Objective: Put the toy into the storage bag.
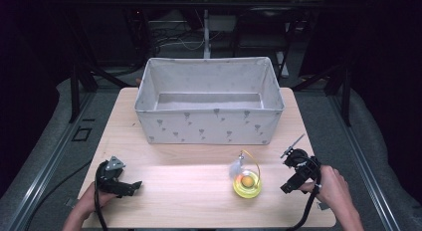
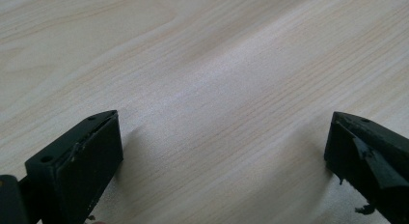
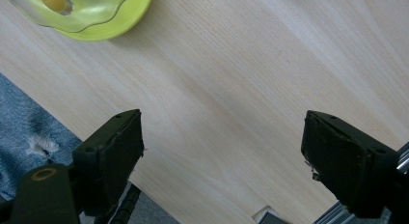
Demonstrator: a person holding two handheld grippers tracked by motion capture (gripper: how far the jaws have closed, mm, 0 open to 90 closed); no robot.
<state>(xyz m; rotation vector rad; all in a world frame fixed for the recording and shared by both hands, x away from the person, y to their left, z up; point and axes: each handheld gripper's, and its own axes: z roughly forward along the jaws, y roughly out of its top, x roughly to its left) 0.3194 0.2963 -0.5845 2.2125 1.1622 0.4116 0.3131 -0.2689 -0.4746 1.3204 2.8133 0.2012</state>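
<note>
A clear yellow-green bowl-shaped toy with a thin yellow loop and an orange piece inside lies on the wooden table at the front, right of centre. Its rim shows at the top left in the right gripper view. My right gripper sits just right of it, open, with bare wood between its jaws. My left gripper rests at the front left, open over bare wood.
A large grey fabric bin with a small printed pattern stands open at the back of the table. Grey floor and the table's front edge lie below my right gripper. Dark stands and cables fill the background.
</note>
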